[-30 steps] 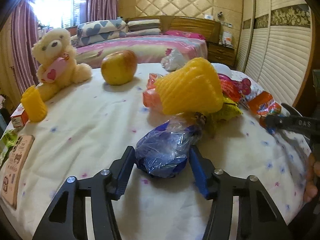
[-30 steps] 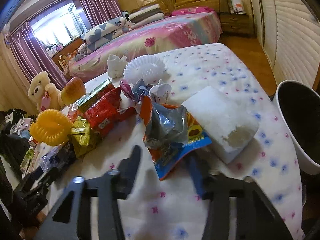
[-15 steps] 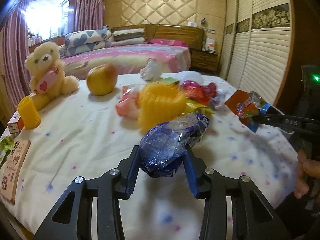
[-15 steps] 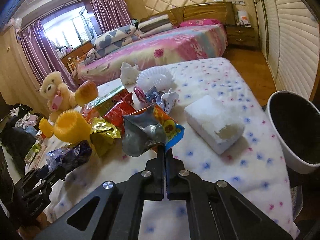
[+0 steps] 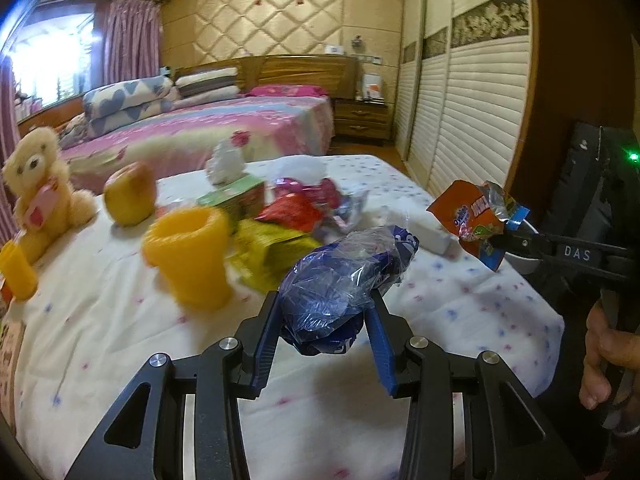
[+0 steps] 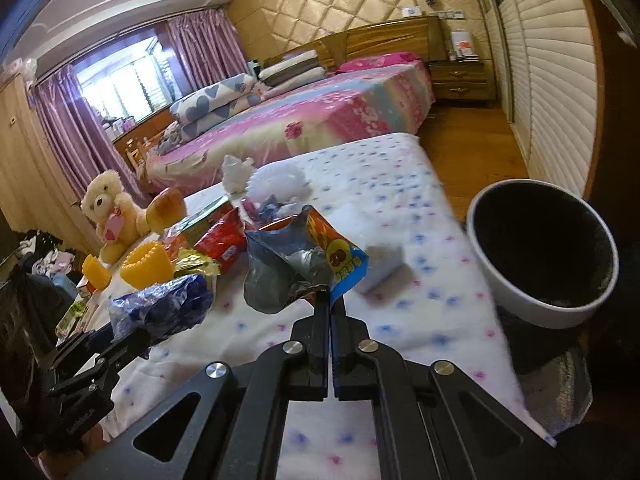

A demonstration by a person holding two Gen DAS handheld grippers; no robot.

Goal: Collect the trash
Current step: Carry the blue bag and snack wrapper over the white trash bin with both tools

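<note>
Where bedroom light falls, dotted tablecloth [image 5: 460, 304]

Two yellow foam nets [image 5: 188, 256] [image 5: 16, 276], one teddy bear [image 5: 38, 188], one apple [image 5: 130, 194], one bin [image 6: 540, 256].

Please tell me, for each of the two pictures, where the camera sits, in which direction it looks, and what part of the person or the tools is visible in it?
Left wrist: on the left gripper, looking across the table toward the bed; its fingers clamp a blue bag; the right gripper and a hand show at right.
Right wrist: on the right gripper, looking over the table with the bin at right; fingers shut on an orange wrapper; the left gripper shows at left.
Shared: both grippers, bag, wrapper, teddy bear, bed.
</note>
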